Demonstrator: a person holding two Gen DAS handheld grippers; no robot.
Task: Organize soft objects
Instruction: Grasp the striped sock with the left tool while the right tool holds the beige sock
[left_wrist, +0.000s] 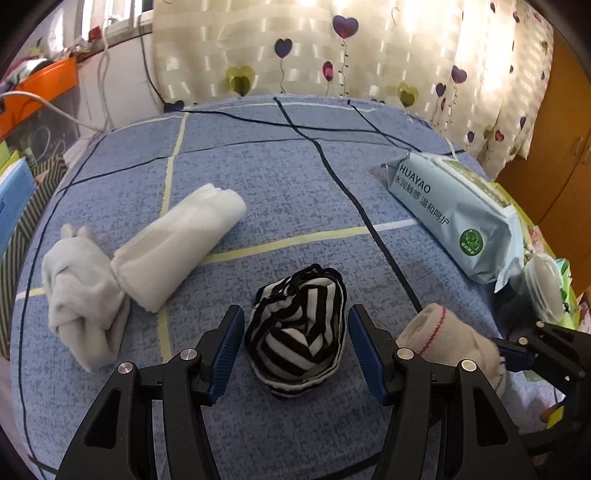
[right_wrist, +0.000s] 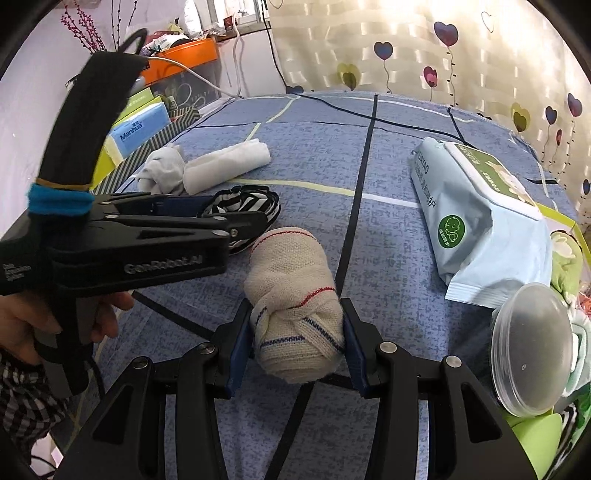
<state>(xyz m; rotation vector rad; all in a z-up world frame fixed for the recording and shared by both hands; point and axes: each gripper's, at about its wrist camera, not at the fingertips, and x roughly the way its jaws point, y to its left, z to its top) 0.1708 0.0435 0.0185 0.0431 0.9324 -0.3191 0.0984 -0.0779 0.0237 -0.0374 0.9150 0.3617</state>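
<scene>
We have the cream rolled cloth (right_wrist: 295, 314) clamped between the right gripper (right_wrist: 297, 345) pads, resting on the blue bedspread (right_wrist: 388, 258). Just to its left, the striped bundle (left_wrist: 297, 332) sits between the left gripper (left_wrist: 295, 354) pads, which stand apart on either side with small gaps showing. Ahead and left of that gripper lie a white rolled towel (left_wrist: 177, 251) touching a grey knotted cloth (left_wrist: 81, 295). Ahead and right of our right gripper sit a wipes pack (right_wrist: 476, 221) and a clear plastic lid (right_wrist: 532, 350).
</scene>
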